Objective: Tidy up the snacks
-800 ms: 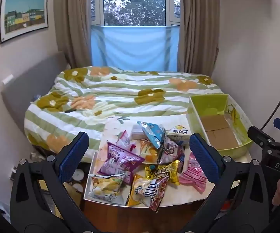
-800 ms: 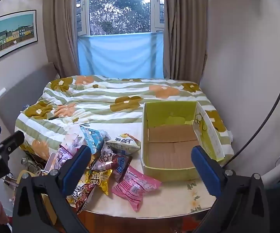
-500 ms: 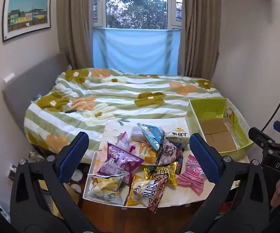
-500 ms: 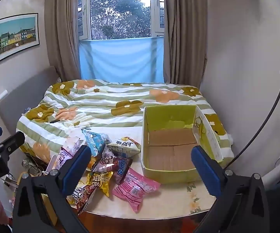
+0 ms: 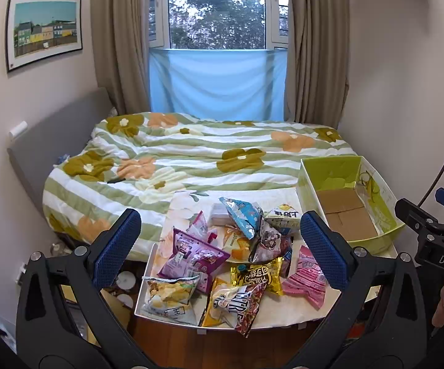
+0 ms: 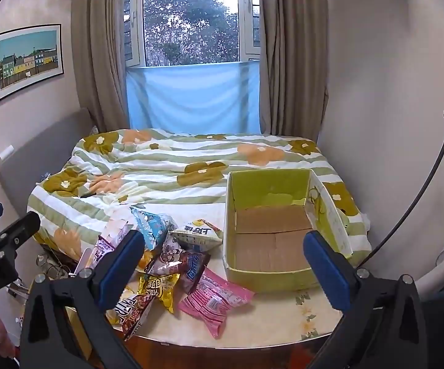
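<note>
My left hand-held gripper hangs above the near edge of the counter, jaws spread wide, nothing between them. The snack pile lies straight ahead and below, framed between its two blue pads: purple bag and chip bag toward the left finger, pink bag by the right finger, yellow bag in the middle, blue bag farther out. The green cardboard box sits ahead and off to the right, past the right finger.

My right hand-held gripper is also held apart, gripping nothing. The box lies ahead between its fingers, toward the right one, open and bare inside. The snacks lie beside its left finger; the pink bag is below centre, just short of the box. Bed beyond.
</note>
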`<state>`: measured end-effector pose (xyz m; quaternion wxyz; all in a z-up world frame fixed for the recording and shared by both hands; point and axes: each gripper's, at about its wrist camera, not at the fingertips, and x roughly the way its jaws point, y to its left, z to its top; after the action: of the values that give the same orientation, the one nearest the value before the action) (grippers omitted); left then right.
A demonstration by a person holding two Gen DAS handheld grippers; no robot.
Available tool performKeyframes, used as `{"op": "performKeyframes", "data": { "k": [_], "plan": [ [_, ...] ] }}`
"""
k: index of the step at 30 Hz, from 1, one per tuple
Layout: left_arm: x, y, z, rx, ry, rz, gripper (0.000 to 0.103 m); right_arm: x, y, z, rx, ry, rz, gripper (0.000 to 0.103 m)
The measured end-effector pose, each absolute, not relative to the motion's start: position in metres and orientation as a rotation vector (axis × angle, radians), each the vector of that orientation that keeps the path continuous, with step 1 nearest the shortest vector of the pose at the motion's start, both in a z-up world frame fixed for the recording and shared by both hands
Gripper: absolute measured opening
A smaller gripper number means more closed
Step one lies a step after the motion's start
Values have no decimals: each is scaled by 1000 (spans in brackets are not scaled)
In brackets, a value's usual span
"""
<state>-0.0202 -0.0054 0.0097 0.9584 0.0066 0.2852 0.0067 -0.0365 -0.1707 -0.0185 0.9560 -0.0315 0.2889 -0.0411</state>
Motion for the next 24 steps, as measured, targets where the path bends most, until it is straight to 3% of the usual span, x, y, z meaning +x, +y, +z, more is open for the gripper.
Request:
{"op": "performKeyframes", "data": {
  "k": [24],
  "plan": [
    [-18,-14,12,32,598,-3,102,-37,-173,-21,-79,614,-97,103]
  ]
}}
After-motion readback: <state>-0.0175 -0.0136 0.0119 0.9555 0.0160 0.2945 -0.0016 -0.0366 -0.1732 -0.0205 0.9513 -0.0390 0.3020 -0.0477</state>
